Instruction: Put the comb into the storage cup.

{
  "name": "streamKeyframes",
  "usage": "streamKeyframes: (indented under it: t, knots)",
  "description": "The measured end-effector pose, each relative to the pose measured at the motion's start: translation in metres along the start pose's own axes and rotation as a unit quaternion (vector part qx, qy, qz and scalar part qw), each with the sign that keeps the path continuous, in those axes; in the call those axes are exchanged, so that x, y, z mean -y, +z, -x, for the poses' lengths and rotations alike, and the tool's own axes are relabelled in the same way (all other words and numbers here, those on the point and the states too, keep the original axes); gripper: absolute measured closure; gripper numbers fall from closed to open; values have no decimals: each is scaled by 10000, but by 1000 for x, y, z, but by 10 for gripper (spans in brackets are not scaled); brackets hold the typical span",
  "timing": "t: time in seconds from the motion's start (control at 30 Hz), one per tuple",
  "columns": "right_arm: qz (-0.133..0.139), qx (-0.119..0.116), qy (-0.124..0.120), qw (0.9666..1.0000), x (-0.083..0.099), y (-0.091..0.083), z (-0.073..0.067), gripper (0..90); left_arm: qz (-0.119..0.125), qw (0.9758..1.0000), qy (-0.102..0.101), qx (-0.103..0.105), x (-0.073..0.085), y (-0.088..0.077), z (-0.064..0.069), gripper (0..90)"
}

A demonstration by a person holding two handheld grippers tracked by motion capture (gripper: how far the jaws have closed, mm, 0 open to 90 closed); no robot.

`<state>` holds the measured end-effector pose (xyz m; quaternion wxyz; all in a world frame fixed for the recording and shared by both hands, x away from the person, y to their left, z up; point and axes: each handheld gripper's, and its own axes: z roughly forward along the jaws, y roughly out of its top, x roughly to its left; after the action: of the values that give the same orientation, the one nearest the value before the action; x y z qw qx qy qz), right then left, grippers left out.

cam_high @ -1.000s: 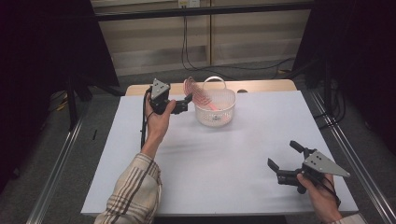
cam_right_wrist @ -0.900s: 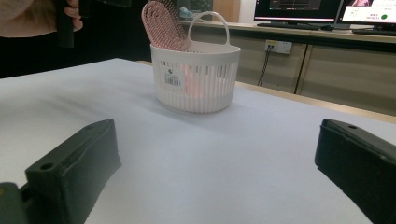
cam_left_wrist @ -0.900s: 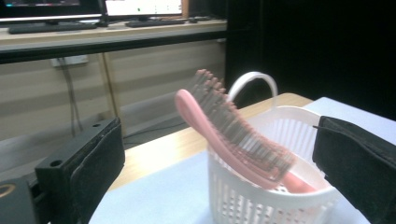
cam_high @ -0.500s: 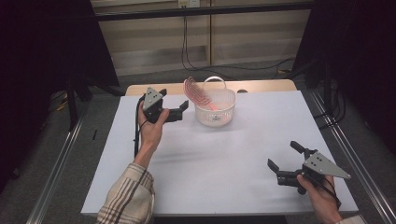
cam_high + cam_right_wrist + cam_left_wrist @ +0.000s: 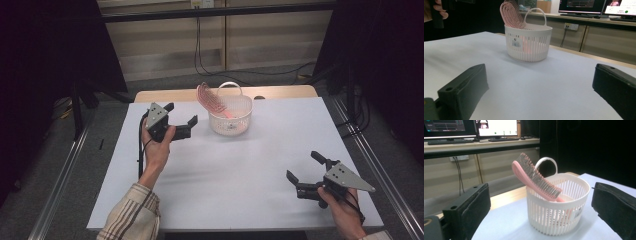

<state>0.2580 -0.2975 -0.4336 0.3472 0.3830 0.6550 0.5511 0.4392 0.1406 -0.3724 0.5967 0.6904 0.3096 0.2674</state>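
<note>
You have pulled your left gripper back from the basket; the pink brush stays inside. Both grippers' jaws are released, holding nothing.

The basket looks like white slotted plastic, slightly glossy, and the comb like smooth pink plastic. The surface is matt white, its far edge pale wood.

Basket sits on tabletop toward the far edge, near centre; hairbrush stands tilted in it, head leaning out over the basket's left rim. Left gripper is held above the tabletop just left of the basket, apart from it. Right gripper is at the near right corner, well apart from the basket.
</note>
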Motion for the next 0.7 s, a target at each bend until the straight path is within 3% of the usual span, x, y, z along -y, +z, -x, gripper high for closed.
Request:
streamKeyframes:
  t: [0.7]
  knots:
    - [70, 80, -21, 9999, -1, -1, 0, 0, 6, 10000, -59, 67, 12, -33, 15, 17]
